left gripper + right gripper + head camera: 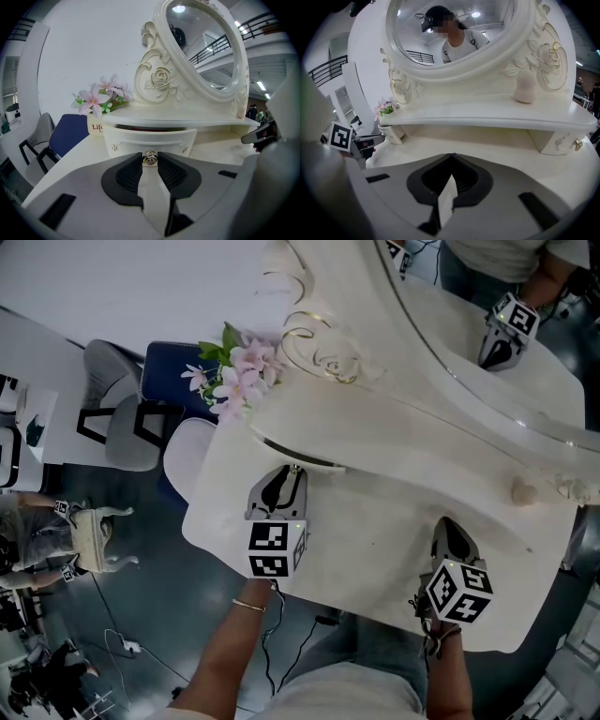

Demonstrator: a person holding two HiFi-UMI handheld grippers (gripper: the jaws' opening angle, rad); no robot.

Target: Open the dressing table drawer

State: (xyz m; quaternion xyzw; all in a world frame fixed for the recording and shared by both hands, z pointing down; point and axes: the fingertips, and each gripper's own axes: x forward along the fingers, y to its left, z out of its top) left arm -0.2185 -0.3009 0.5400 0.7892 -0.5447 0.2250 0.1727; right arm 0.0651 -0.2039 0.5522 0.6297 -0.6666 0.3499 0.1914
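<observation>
Presently my left gripper is clamped on the knob of the drawer, which sits slightly out under the shelf. My right gripper is closed, empty. Next, I judge, comes a straight, level pull toward me.

Pink flowers stand in a white pot, near a blue chair.

White dressing table w/ flower pot at left end.
</observation>
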